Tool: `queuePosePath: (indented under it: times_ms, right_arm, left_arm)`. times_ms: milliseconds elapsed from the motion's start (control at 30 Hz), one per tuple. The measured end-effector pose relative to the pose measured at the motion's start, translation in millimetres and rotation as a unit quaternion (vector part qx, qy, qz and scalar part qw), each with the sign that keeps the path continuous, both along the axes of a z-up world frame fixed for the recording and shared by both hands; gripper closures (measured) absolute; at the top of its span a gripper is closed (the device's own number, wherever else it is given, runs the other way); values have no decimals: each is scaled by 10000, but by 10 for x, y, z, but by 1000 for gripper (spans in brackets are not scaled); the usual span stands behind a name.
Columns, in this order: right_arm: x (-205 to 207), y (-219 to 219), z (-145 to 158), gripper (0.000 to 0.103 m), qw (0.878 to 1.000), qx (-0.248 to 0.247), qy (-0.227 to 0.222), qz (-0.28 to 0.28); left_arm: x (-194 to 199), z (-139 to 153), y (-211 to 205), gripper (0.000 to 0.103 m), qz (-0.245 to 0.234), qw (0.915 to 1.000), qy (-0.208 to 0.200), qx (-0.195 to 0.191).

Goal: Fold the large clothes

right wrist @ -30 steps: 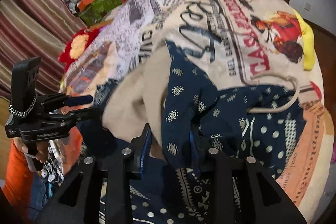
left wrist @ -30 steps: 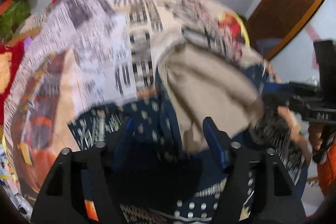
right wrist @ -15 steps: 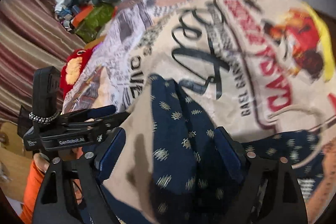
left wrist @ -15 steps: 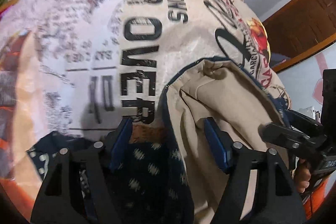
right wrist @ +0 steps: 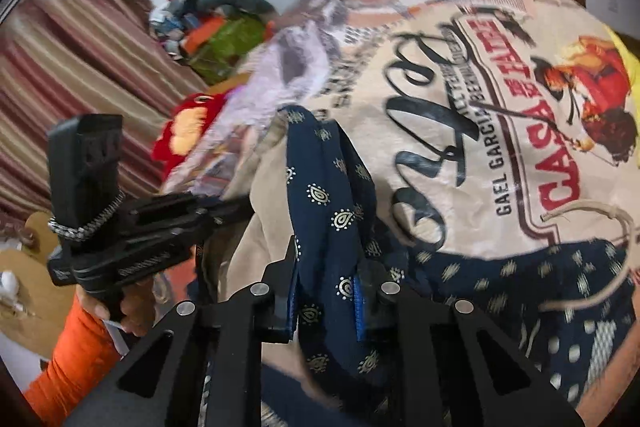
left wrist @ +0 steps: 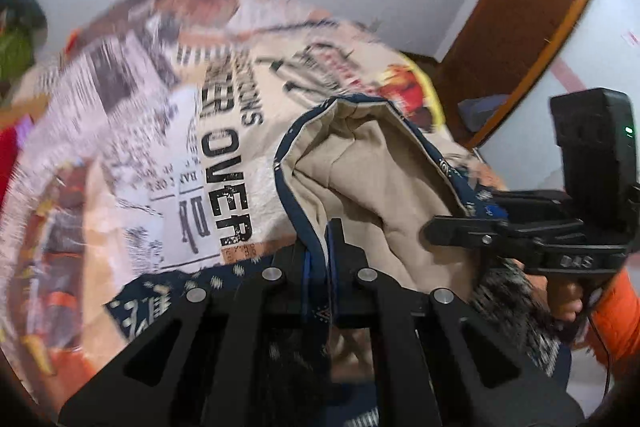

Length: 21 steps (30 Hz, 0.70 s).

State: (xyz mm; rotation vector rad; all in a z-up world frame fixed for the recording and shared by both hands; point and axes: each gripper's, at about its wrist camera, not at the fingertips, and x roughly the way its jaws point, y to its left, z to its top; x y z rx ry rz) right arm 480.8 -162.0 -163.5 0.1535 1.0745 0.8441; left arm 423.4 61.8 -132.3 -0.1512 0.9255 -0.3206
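Observation:
A large navy garment with pale motifs and a beige lining (left wrist: 372, 179) lies bunched on a printed bedspread (left wrist: 224, 131). My left gripper (left wrist: 318, 263) is shut on the garment's navy hem, which runs up between its fingers. In the right wrist view a navy band of the same garment (right wrist: 320, 187) sits between the fingers of my right gripper (right wrist: 326, 287); its jaws are closing and the pads press the cloth. Each gripper shows in the other's view: the right gripper (left wrist: 436, 231) against the beige lining, the left gripper (right wrist: 236, 211) at the garment's left side.
The bedspread (right wrist: 500, 107) has bold lettering. A beige drawstring (right wrist: 616, 227) lies on it at the right. A striped curtain (right wrist: 80, 47), a clutter pile (right wrist: 216, 27) and a red cushion (right wrist: 188, 131) stand at the left. A wooden door frame (left wrist: 520, 27) is at the right. An orange sleeve (right wrist: 72, 355) holds the left gripper.
Both grippers stood open around the fabric half a second ago and now clamp it. The left view has pulled back and up, and the hem stands raised.

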Motion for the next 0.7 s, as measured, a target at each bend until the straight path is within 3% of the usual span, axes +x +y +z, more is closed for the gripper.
queuePosePath:
  times_ms: [167, 333, 467, 700]
  right_arm:
    - [-527, -106, 359, 85, 9988, 65, -442, 197]
    - [-1061, -279, 468, 85, 9981, 42, -553, 282]
    - [-1420, -383, 359, 85, 9986, -141, -425, 289]
    - [-1841, -547, -26, 84, 9950, -989, 32, 104]
  left_arm:
    - [-575, 291, -120, 97, -206, 9990, -232, 324]
    - [-1089, 168, -247, 96, -259, 9983, -125, 514]
    - [-1458, -52, -366, 96, -359, 9979, 84, 524]
    - [-1889, -468, -475, 73, -381, 9937, 515, 924]
